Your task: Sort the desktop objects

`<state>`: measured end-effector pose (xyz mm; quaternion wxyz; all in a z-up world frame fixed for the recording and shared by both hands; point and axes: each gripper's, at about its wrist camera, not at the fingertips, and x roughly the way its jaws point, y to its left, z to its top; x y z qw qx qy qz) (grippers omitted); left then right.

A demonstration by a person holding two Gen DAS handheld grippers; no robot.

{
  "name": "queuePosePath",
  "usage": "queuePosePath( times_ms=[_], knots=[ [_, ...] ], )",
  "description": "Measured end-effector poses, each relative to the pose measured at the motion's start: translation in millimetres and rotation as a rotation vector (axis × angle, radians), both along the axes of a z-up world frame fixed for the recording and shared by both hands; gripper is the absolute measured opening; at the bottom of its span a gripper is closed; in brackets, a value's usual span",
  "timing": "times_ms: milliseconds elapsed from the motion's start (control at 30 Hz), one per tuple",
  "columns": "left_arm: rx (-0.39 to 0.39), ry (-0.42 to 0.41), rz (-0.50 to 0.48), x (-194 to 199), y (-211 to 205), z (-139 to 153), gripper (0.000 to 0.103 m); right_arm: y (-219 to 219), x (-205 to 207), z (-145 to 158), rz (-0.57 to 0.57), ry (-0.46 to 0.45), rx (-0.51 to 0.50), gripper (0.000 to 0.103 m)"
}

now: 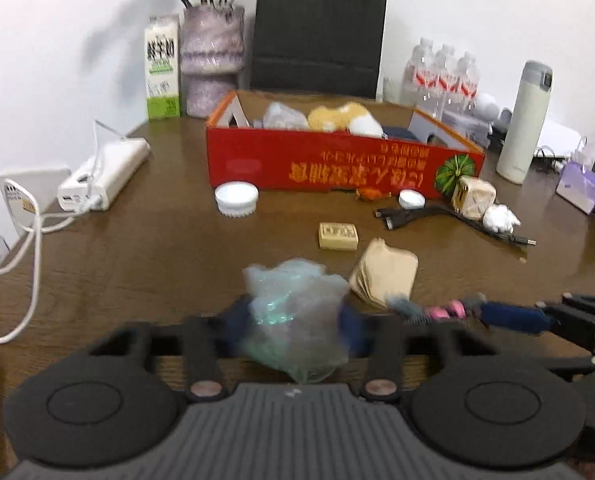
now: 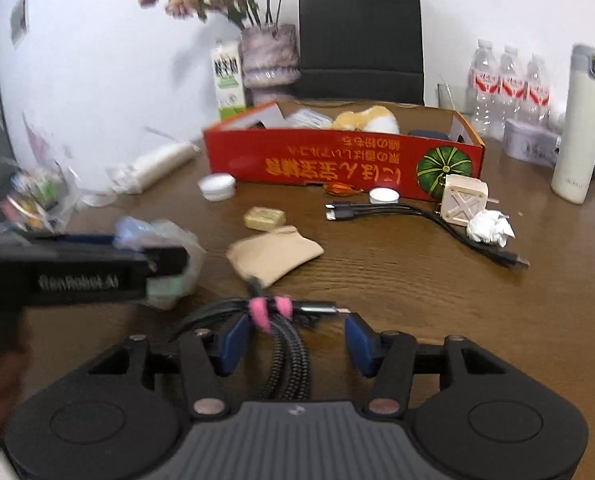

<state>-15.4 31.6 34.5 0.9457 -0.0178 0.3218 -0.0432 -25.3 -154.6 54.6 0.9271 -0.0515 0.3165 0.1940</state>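
The left gripper [image 1: 295, 326] has its blue pads closed against a crumpled clear plastic bag [image 1: 297, 312], which bulges up between them. The right gripper [image 2: 295, 338] stands half spread; a coiled black braided cable with pink ties [image 2: 283, 344] lies between its fingers [image 2: 233, 340], nearer the left pad, unpinched. Beyond both, a red cardboard box [image 2: 337, 160] sits on the brown wooden table [image 2: 417, 280].

You are at a desk in what looks like an office or a home study. A brown wood-grain table [image 2: 397, 280] stands against a plain white wall [image 2: 97, 80], with a black paper bag [image 2: 361, 40] at the back. On it you see a power strip [image 1: 105, 172], charging cables [image 2: 397, 212], bottled water [image 2: 509, 84], a thermos [image 2: 577, 128] and a vase of flowers [image 2: 269, 56].
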Motion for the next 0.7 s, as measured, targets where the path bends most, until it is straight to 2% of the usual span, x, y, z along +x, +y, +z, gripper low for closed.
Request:
queuePosePath(
  times_ms=[67, 100, 233, 333, 433, 533, 700],
  knots=[
    [0.005, -0.016, -0.014, -4.1, -2.9, -1.3, 0.04, 1.8, -0.5, 1.2, 0.027, -0.008, -0.007, 0.02],
    [0.009, -0.017, -0.018, -6.9, -5.3, -2.2, 0.039, 2.8, -1.2, 1.8, 0.032, -0.01, -0.019, 0.015],
    [0.0, -0.015, -0.03, -18.0, -9.0, -0.4, 0.037, 4.5, -12.6, 5.6, 0.023, -0.035, -0.034, 0.014],
    [-0.001, -0.033, -0.035, -27.3, -10.7, 7.1, 0.037, 0.1, -34.9, 20.0, -0.003, -0.177, -0.05, 0.011],
    [-0.008, -0.109, -0.014, -38.1, -10.2, 25.4, 0.036, -8.2, -49.3, 38.3, -0.041, -0.281, -0.042, 0.009],
    [-0.042, -0.162, -0.022, -41.2, -6.4, 43.7, 0.036, -21.1, -48.6, 53.1, -0.07, -0.315, -0.026, 0.008],
    [-0.012, -0.145, -0.004, -19.5, -3.4, 57.3, 0.036, -35.0, -37.0, 69.4, -0.085, -0.351, -0.032, 0.008]
  ],
)
